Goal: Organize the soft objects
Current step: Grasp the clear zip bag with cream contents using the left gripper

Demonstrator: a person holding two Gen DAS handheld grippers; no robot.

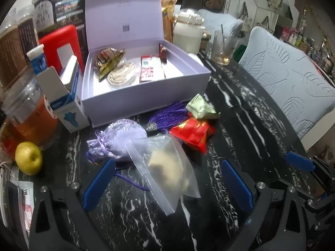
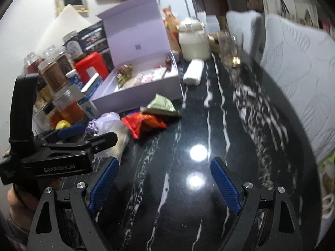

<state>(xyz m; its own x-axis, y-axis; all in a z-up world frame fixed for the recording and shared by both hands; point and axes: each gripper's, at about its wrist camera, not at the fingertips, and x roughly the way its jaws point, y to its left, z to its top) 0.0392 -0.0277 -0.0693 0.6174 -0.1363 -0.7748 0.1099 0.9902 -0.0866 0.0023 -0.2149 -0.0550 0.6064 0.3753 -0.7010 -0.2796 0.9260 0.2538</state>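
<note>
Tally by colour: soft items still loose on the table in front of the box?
Purple: 2, the drawstring pouch and the tassel
Red: 1, the snack packet
Green: 1, the foil packet
Clear: 1, the zip bag
Total: 5

Black marble table (image 2: 240, 125), pale quilted chairs (image 1: 293, 79), white wall (image 2: 21, 31)

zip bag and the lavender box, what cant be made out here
- Zip bag, left wrist view: pale lump inside blurred; cannot identify it.
- Same bag, right wrist view: mostly hidden behind the left gripper.
- Lavender box, both views: lid print too small to read.
- Box contents, right wrist view: blurred, partly hidden by its front wall.
</note>
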